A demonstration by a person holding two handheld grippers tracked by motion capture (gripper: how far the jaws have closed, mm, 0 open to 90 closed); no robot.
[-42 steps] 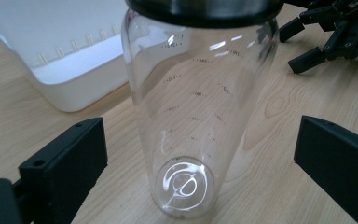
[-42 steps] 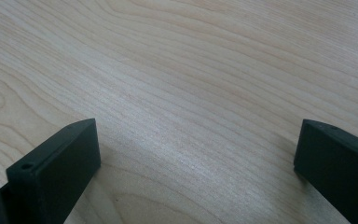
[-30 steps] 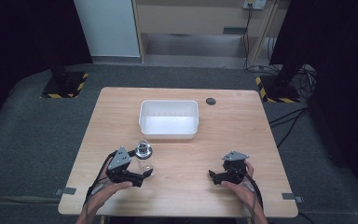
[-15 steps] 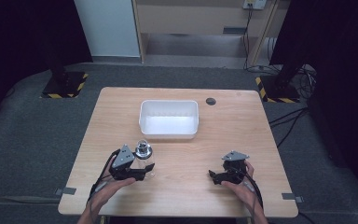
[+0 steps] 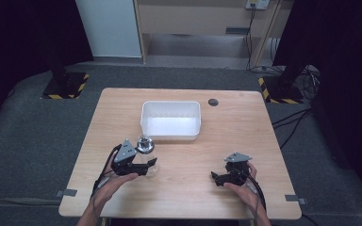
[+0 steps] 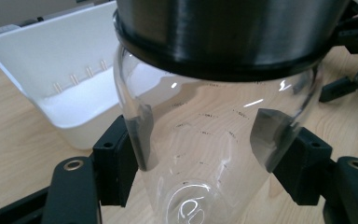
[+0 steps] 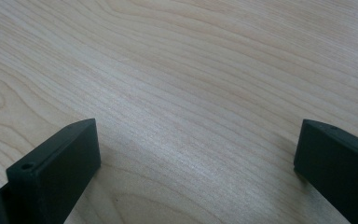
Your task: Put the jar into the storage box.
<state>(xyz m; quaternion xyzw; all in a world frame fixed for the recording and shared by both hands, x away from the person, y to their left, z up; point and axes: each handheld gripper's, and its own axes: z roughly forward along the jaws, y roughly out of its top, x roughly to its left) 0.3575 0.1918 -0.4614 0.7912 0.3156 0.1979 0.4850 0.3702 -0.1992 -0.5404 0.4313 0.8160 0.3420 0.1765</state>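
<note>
A clear glass jar (image 5: 147, 157) with a silver metal lid (image 5: 143, 142) stands upright on the wooden table (image 5: 226, 132), just in front of a white bin (image 5: 170, 104). My left gripper (image 5: 150, 165) is shut on the jar's body from the near-left side. In the left gripper view both pads (image 6: 137, 135) press the glass of the jar (image 6: 214, 177) below the lid (image 6: 228, 32). My right gripper (image 5: 217, 178) rests low at the table's front right, open, with only bare wood between its jaws (image 7: 196, 140).
The white bin (image 6: 51, 56) is empty and sits mid-table behind the jar. A small black disc (image 5: 212, 101) lies near the table's far edge. Dark stands with striped bases flank the table on the floor.
My left gripper has edged slightly forward and right against the jar. The right gripper and the bin have stayed put.
</note>
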